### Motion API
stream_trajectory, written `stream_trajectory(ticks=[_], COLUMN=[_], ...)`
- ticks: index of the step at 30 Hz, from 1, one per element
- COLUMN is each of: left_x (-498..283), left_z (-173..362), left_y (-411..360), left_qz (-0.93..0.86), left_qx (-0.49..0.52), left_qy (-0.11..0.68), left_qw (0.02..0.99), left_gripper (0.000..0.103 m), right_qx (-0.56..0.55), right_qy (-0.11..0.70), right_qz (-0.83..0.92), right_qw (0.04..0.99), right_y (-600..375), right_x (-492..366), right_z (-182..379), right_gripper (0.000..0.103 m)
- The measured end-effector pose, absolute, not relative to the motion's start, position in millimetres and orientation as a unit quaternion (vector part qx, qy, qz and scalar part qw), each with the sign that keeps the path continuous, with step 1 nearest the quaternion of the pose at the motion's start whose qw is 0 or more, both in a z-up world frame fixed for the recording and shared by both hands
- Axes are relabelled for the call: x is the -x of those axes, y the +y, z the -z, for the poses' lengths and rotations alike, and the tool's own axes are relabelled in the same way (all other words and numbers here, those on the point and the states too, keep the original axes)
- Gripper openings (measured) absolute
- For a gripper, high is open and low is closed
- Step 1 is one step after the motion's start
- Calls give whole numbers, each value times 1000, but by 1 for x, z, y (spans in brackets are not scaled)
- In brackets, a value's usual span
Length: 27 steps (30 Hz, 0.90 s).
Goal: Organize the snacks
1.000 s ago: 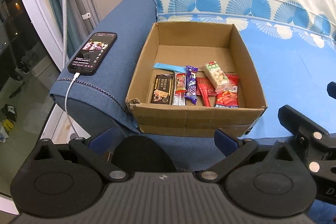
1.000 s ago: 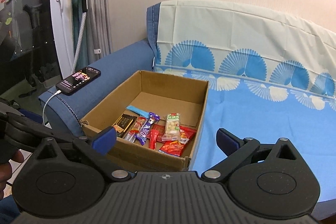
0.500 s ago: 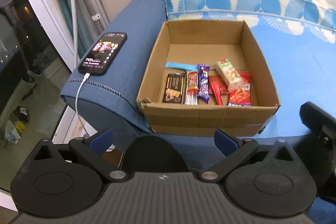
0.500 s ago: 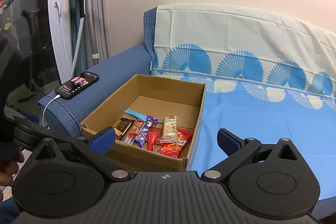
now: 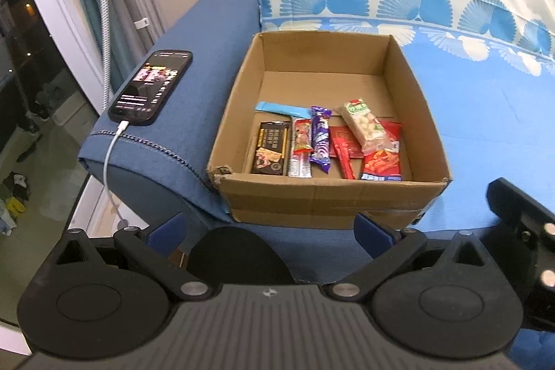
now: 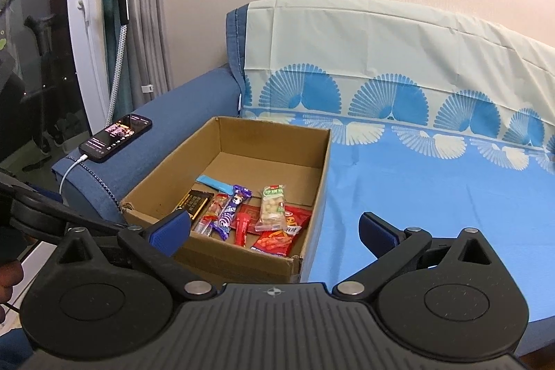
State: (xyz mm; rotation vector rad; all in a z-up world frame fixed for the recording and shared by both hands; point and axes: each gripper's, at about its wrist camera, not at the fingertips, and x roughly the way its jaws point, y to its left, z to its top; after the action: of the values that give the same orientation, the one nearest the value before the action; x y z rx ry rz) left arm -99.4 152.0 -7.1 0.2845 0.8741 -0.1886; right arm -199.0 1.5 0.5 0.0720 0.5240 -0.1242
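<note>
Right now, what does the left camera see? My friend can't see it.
An open cardboard box sits on a blue sofa, with snack packets lined up along its near side. The open left gripper hovers empty in front of it, and a charging phone lies on the armrest.

L gripper [image 5: 270,233] shifted left; R gripper [image 6: 274,233] rose, backed off.

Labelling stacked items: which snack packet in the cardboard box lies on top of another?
The clear packet of pale nuts with a green label; it rests across the red chip bag.
</note>
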Motion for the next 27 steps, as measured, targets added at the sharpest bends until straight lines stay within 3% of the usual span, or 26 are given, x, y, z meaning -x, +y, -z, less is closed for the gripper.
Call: stream_trajectory(ticks=[27], left_x=[100], left_z=[7], left_y=[148], left_qz=[89], left_qx=[-150], left_qy=[413], left_qw=[894], left_gripper=[103], right_qx=[-36], right_qy=[263], right_qz=[58], right_qw=[962], right_y=[1], right_x=[196], right_z=[2], right_gripper=[102])
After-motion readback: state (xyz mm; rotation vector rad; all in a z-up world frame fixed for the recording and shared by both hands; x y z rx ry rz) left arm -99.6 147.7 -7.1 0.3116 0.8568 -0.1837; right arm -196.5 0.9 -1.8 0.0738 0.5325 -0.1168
